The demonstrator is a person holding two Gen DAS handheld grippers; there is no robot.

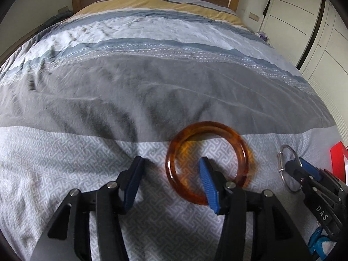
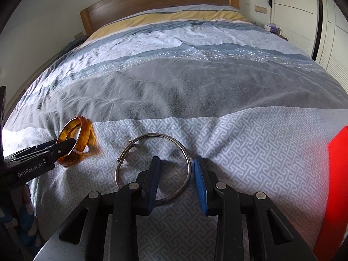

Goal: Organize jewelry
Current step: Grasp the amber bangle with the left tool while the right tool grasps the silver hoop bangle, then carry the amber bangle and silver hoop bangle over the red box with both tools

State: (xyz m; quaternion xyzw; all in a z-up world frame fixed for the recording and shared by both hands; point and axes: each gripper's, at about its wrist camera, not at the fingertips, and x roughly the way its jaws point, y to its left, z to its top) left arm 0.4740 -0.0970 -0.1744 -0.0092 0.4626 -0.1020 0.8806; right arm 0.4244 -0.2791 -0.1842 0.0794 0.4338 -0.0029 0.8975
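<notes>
An amber bangle (image 1: 206,163) lies tilted on the patterned bedspread. My left gripper (image 1: 171,174) is open; its right finger (image 1: 207,182) reaches through the bangle's hole, its left finger is outside. In the right wrist view the amber bangle (image 2: 76,141) hangs tilted on that finger at the left. A thin silver bangle (image 2: 152,169) lies on the bedspread. My right gripper (image 2: 176,174) is open and straddles the bangle's right rim, left finger inside the ring. The silver bangle (image 1: 287,167) and right gripper (image 1: 304,169) also show in the left wrist view.
A red box (image 2: 335,191) sits at the right edge, also in the left wrist view (image 1: 338,158). The bed (image 1: 152,76) stretches ahead to a wooden headboard (image 2: 156,2). White wardrobe doors (image 2: 304,10) stand at the right.
</notes>
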